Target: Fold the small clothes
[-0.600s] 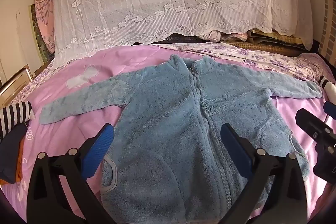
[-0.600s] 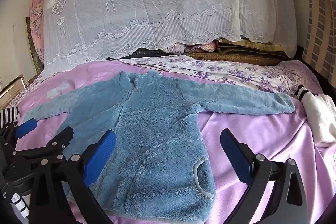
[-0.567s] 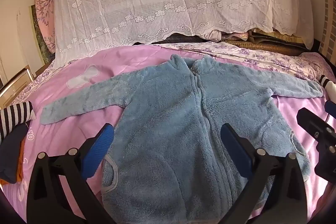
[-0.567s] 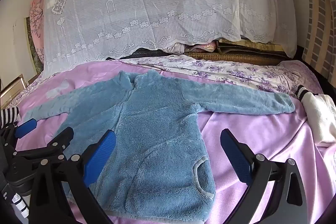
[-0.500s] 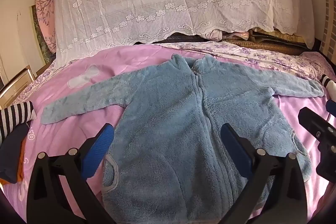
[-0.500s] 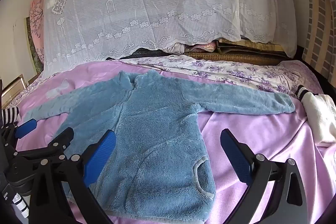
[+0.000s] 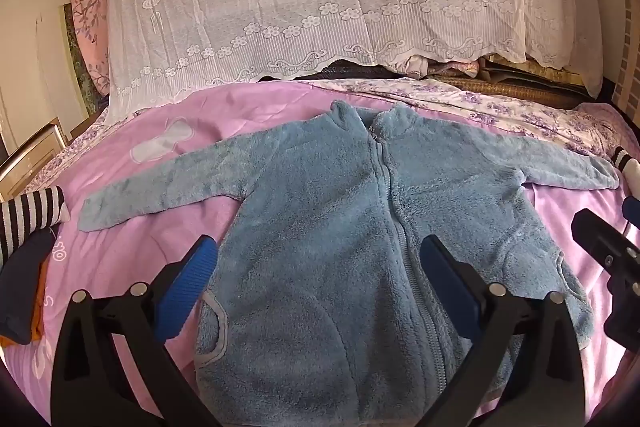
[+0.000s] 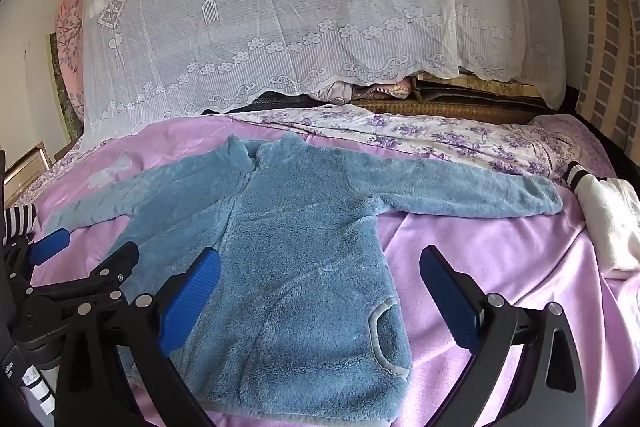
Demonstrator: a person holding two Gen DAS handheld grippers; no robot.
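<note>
Two grippers hover above the near edge of the bed, both spread wide with nothing between the pads. Left gripper (image 7: 316, 283) hangs over the lower left half of the blue fleece jacket (image 7: 360, 227); right gripper (image 8: 320, 287) hangs over the jacket's lower right part and the bare sheet beside it.

Jacket: lies flat, front up, zip closed, in the middle of the pink bedspread (image 7: 120, 247). Collar points toward the far edge, hem toward the near edge. Both sleeves stretch out sideways, toward the left and right edges. Grey-trimmed pocket openings show on both lower fronts.

Surroundings:
- Left edge: striped garment (image 7: 28, 215) on top of dark folded clothes (image 7: 20, 287), just beside the left cuff, not touching it.
- Right edge: white garment (image 8: 608, 219) with a black-and-white ribbed cuff, near the right sleeve end; contact cannot be told.
- Far edge: floral sheet (image 8: 440, 139), then a pile of stacked bedding under a white lace cover (image 8: 300, 27).

Nothing lies on the jacket. In the right wrist view the left gripper's black frame covers part of the jacket's lower left side.
</note>
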